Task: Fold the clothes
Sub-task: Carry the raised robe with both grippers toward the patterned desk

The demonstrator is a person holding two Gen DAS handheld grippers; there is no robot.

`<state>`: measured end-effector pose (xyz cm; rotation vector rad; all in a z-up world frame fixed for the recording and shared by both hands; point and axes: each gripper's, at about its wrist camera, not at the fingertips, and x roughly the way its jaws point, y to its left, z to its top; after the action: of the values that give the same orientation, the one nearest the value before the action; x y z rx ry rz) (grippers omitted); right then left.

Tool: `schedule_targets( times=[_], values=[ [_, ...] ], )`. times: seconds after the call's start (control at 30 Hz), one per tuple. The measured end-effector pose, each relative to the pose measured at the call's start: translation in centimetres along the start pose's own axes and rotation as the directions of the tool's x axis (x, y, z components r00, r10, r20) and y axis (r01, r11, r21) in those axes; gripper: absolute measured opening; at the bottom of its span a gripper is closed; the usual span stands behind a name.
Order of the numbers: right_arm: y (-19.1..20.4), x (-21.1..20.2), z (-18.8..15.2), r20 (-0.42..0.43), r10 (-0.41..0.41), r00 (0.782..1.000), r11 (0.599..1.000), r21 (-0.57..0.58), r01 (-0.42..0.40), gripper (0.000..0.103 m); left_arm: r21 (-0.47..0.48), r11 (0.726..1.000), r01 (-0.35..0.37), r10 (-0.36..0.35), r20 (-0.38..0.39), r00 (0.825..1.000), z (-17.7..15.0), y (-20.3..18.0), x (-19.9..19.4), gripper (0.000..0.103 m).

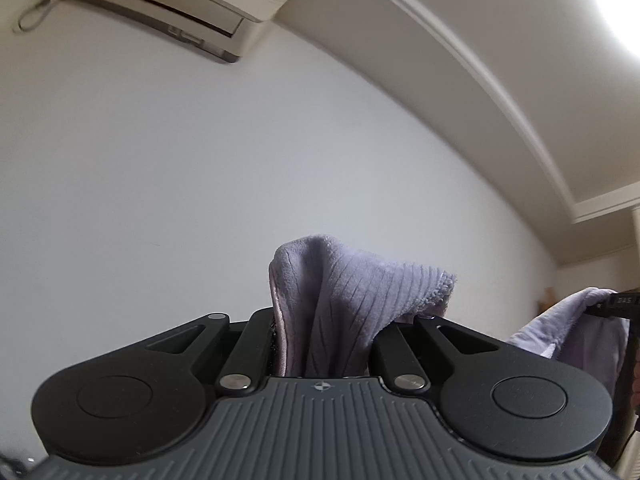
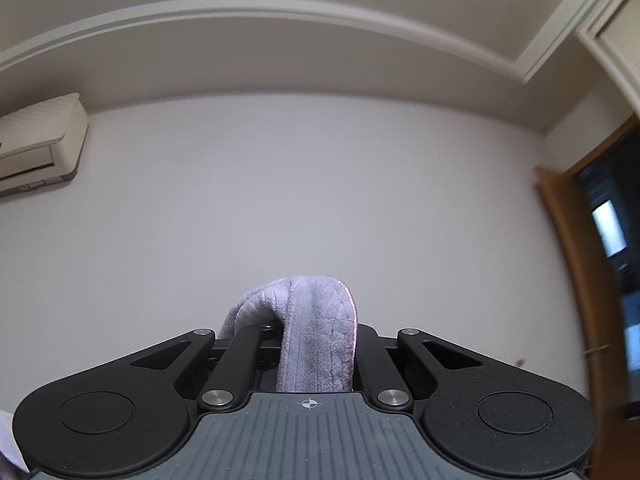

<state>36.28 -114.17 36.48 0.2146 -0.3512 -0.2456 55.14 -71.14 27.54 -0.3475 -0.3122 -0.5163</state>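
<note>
Both grippers point up at the wall and ceiling. My left gripper (image 1: 322, 332) is shut on a bunch of lavender ribbed fleece garment (image 1: 344, 300) that sticks up between its jaws. My right gripper (image 2: 316, 344) is shut on another bunched part of the same lavender garment (image 2: 320, 328). In the left wrist view the right gripper (image 1: 616, 306) shows at the far right edge with lavender cloth (image 1: 560, 332) hanging from it. The fingertips of both grippers are hidden by the cloth.
A wall air conditioner (image 1: 176, 4) hangs high on the white wall; it also shows in the right wrist view (image 2: 40, 140). A wooden door frame (image 2: 576, 264) stands at the right. A bright ceiling light (image 1: 620, 0) is at top right.
</note>
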Motion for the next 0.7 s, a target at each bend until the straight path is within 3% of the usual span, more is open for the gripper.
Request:
schedule_targets(
  times=[0.1, 0.17, 0.3, 0.43, 0.53, 0.6, 0.7],
  values=[
    [-4.6, 5.8, 0.2, -0.028, 0.103, 0.994, 0.994, 0.036, -0.102, 0.006, 0.021, 0.995, -0.097, 0.097, 0.024, 0.995, -1.1, -1.7, 1.9, 0.008],
    [-5.6, 9.1, -1.1, -0.067, 0.165, 0.984, 0.986, 0.040, -0.162, 0.006, 0.029, 0.985, -0.170, 0.170, 0.012, 0.985, -2.5, -2.3, 4.1, 0.008],
    [-8.2, 18.4, -5.3, -0.218, 0.200, 0.955, 0.980, 0.024, -0.200, 0.006, 0.043, 0.947, -0.319, 0.321, -0.047, 0.946, -6.0, -2.5, 8.9, 0.008],
    [-9.1, 26.8, -12.6, -0.337, 0.227, 0.914, 0.972, 0.019, -0.234, 0.006, 0.093, 0.860, -0.501, 0.508, -0.092, 0.856, -11.3, -1.4, 13.0, 0.008],
    [-8.3, 31.2, -18.3, -0.369, 0.239, 0.898, 0.958, -0.061, -0.280, 0.006, 0.166, 0.781, -0.603, 0.619, -0.072, 0.782, -15.6, -1.0, 15.4, 0.008],
    [-7.7, 33.7, -22.7, -0.392, 0.245, 0.887, 0.946, -0.105, -0.308, 0.006, 0.258, 0.721, -0.643, 0.677, -0.062, 0.734, -19.0, -0.8, 16.7, 0.008],
    [-7.8, 35.2, -30.6, -0.456, 0.250, 0.855, 0.929, -0.136, -0.344, 0.006, 0.400, 0.652, -0.644, 0.732, -0.114, 0.671, -25.3, 0.4, 18.9, 0.009]
  ],
)
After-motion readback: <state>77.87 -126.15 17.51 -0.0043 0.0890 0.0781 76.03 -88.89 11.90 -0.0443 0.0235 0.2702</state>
